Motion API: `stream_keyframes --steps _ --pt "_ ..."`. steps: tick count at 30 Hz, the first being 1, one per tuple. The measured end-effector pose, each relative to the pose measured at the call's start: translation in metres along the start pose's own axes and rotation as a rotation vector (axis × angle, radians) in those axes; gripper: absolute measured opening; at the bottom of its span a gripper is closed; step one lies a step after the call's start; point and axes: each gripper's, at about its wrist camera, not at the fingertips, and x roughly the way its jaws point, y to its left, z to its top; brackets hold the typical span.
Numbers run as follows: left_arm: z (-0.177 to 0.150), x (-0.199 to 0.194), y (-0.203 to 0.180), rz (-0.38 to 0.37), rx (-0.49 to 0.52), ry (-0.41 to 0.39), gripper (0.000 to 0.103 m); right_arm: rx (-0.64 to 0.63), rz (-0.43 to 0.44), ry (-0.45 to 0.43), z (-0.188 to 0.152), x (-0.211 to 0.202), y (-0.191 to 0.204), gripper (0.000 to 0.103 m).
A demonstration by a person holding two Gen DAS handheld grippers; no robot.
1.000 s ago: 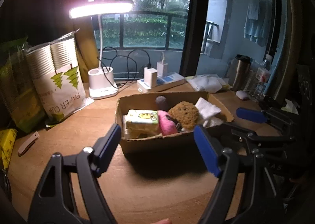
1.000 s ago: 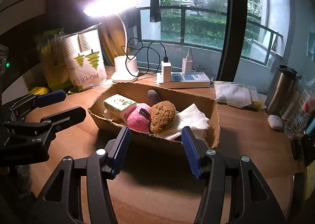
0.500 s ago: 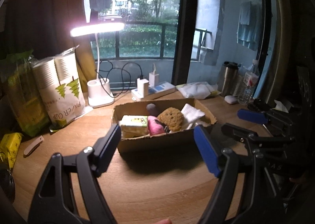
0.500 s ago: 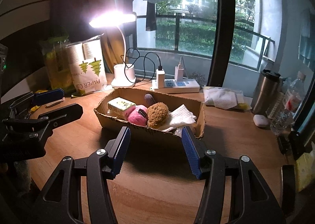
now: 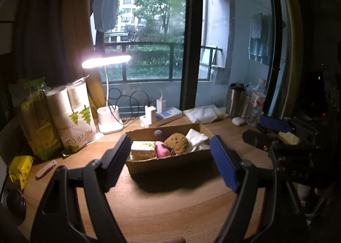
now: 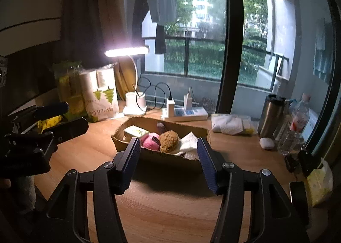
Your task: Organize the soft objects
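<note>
A shallow cardboard box (image 5: 170, 163) (image 6: 127, 142) sits mid-desk. Inside lie a yellow-green sponge block (image 5: 142, 147) (image 6: 136, 131), a pink plush (image 5: 162, 150) (image 6: 151, 141), a brown round sponge (image 5: 176, 140) (image 6: 169, 141), a small grey-purple ball (image 5: 159, 134) (image 6: 161, 127) and a white cloth (image 5: 196, 136) (image 6: 188, 142). My left gripper (image 5: 170, 157) hangs open in front of the box, nothing between its pads. My right gripper (image 6: 168, 164) is also short of the box, its jaws opening and empty. Each gripper shows at the side of the other's view: right (image 5: 268, 134), left (image 6: 61, 118).
A lit desk lamp (image 5: 106, 62) (image 6: 127, 52), a paper-cup bag (image 5: 72, 115) (image 6: 100, 98), green packs (image 5: 34, 119), a power strip with chargers (image 6: 184, 112), folded cloth (image 6: 231, 124), a steel flask (image 6: 271, 112), bottles (image 6: 296, 123) and a white case (image 6: 266, 142) ring the box. A tissue pack (image 6: 318, 185) lies right.
Both grippers have drawn back and risen, so the box looks smaller and more of the window shows. The right gripper's jaws have widened slightly.
</note>
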Motion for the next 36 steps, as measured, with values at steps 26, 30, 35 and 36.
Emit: stream_keyframes --steps 26,30,35,36 --pt "0.036 -0.095 -0.009 0.043 -0.005 -0.219 0.102 0.039 -0.091 -0.227 0.028 -0.115 0.001 0.083" --pt "0.035 -0.096 -0.008 0.034 -0.007 -0.213 0.102 0.034 -0.095 -0.232 0.029 -0.118 0.002 0.083" --pt "0.035 -0.098 -0.007 0.035 -0.012 -0.221 0.102 0.033 -0.099 -0.242 0.030 -0.119 0.004 0.083" --pt "0.035 -0.098 -0.006 0.034 -0.013 -0.220 0.102 0.034 -0.100 -0.244 0.030 -0.119 0.004 0.083"
